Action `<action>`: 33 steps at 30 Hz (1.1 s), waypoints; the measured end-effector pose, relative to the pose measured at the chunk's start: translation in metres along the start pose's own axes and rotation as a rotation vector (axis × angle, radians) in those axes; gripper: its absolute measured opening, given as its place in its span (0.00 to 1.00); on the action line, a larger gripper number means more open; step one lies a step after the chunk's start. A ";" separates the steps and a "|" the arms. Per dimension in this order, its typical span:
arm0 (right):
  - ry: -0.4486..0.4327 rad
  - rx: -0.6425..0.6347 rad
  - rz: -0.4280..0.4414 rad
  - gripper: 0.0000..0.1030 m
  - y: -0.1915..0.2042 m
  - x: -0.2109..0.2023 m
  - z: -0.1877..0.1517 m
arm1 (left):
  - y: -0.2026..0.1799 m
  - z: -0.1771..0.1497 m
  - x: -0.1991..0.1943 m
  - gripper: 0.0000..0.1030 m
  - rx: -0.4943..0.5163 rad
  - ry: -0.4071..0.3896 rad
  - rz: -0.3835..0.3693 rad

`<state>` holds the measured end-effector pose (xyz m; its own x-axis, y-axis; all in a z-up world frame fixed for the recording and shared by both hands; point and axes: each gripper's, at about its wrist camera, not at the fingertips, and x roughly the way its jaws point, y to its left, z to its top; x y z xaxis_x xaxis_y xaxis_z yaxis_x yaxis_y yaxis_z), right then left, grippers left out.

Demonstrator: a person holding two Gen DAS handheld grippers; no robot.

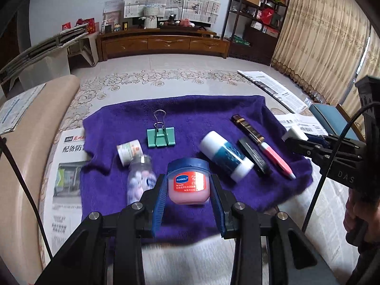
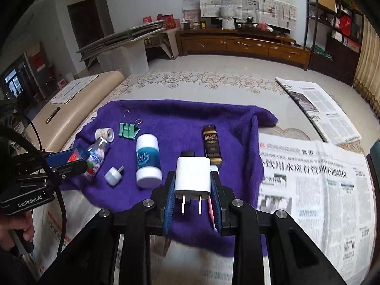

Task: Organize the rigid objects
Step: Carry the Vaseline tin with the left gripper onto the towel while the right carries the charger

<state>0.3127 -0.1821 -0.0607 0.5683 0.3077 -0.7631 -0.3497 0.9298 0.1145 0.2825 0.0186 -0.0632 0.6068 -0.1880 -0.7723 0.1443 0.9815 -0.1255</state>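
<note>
My left gripper point(image 1: 188, 187) is shut on a pink lip balm jar point(image 1: 188, 184) with a blue lid, held over the near part of the purple towel point(image 1: 190, 111). My right gripper point(image 2: 192, 185) is shut on a white plug charger point(image 2: 192, 178), prongs toward the camera, above the towel point(image 2: 180, 118). On the towel lie a green binder clip point(image 1: 161, 136), a small white roll point(image 1: 129, 150), a clear bottle point(image 1: 140, 180), a white and teal tube point(image 1: 225, 155), a black bar point(image 1: 254, 154), a dark tube point(image 1: 247, 127) and a pink pen point(image 1: 276, 159).
A small white plug adapter point(image 2: 113, 175) lies on the towel. Newspapers point(image 2: 313, 190) cover the floor around the towel. A beige bench point(image 1: 26, 147) runs along the left. A wooden TV cabinet point(image 1: 163, 42) and shelves point(image 1: 258, 11) stand at the far wall.
</note>
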 end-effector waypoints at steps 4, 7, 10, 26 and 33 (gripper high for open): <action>0.023 -0.013 0.028 0.27 0.005 0.025 0.018 | 0.003 0.009 0.024 0.33 0.003 0.024 0.010; 0.041 -0.035 0.034 0.27 0.010 0.043 0.031 | 0.006 0.015 0.039 0.33 -0.008 0.043 -0.001; 0.067 -0.059 0.050 0.27 0.014 0.064 0.045 | 0.007 0.021 0.052 0.33 -0.001 0.060 0.016; 0.175 -0.148 0.047 0.27 0.021 0.121 0.063 | 0.009 0.034 0.081 0.33 0.050 0.132 0.031; 0.211 -0.169 0.059 0.27 0.024 0.128 0.064 | 0.007 0.038 0.090 0.33 0.079 0.174 0.035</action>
<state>0.4251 -0.1072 -0.1150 0.3815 0.2946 -0.8762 -0.5065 0.8595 0.0685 0.3679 0.0075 -0.1106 0.4691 -0.1385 -0.8722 0.1911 0.9801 -0.0529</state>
